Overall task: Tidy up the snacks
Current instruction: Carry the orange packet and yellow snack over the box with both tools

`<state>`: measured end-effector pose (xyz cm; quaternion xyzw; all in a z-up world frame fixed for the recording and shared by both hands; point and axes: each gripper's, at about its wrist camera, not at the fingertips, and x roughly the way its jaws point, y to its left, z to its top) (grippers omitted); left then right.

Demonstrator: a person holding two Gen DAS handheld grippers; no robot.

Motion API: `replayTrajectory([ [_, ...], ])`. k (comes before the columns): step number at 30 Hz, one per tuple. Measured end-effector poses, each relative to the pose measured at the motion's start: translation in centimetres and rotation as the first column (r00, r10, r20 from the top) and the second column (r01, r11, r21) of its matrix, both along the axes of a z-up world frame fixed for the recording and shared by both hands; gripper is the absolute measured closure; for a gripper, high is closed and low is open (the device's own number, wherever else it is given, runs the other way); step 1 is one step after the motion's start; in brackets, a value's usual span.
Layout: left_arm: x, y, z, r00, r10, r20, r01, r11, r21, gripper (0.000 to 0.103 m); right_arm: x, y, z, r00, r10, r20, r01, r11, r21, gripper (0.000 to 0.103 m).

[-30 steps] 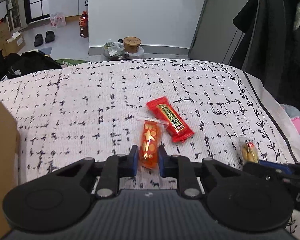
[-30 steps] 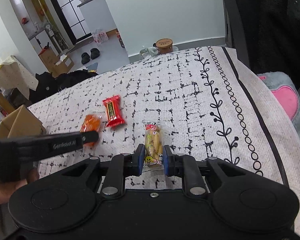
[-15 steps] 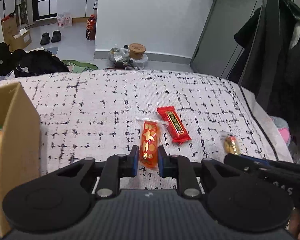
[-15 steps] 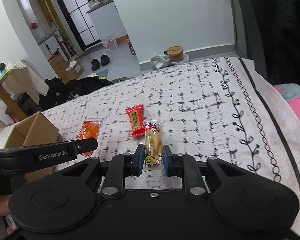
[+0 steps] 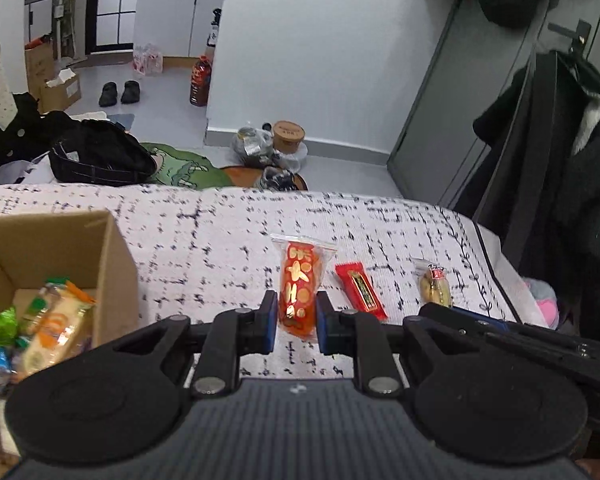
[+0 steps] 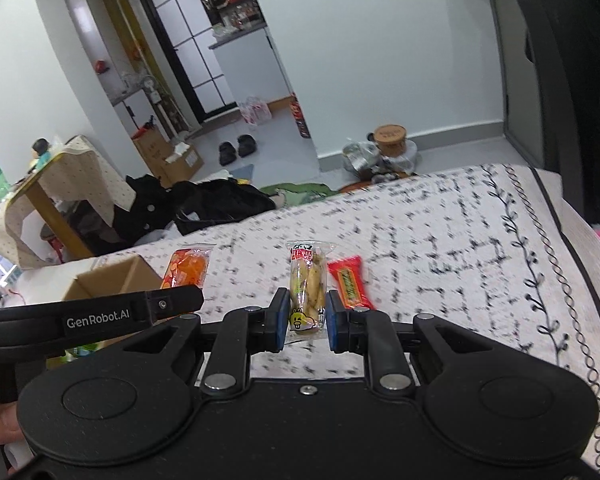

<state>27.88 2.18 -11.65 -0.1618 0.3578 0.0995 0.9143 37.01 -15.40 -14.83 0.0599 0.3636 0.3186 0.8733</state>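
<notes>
My left gripper [image 5: 297, 316] is shut on an orange-red snack packet [image 5: 302, 286] and holds it above the patterned cloth. In the right wrist view, my right gripper [image 6: 307, 320] is shut on a clear packet of yellow biscuits [image 6: 308, 286], also lifted. A red bar packet [image 5: 360, 290] lies flat on the cloth between the two held packets; the right wrist view has the red bar packet [image 6: 349, 282] just right of the biscuits. A cardboard box [image 5: 60, 248] at the left holds several snacks. The orange packet [image 6: 188, 266] and the left gripper's body show at the left of the right view.
A white cloth with black marks [image 5: 204, 248] covers the surface. Beyond its far edge lie dark bags [image 5: 100, 156], a green mat, a brown tub [image 5: 288, 134] and shoes on the floor. Dark coats [image 5: 560, 152] hang at the right. A pink item [image 5: 548, 304] lies past the right edge.
Both grippers have risen with their packets, lifting them off the cloth. The view has drawn back, and the cardboard box has come into sight at the left.
</notes>
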Motion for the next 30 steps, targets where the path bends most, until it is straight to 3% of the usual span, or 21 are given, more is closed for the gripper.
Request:
replayTrajectory([
  [17, -4.0, 3.9, 4.1, 0.995, 0.071, 0.073, -0.071, 0.997, -0.002, 0.085, -1.4, 4.5, 2.7, 0.994, 0.09, 0.064, -0.094, 0.993, 0.065, 0.084],
  [30, -6.1, 6.9, 4.5, 0.988, 0.138, 0.073, -0.139, 0.99, 0.006, 0.085, -2.9, 8.2, 3.5, 0.982, 0.169, 0.088, -0.176, 0.982, 0.075, 0.084],
])
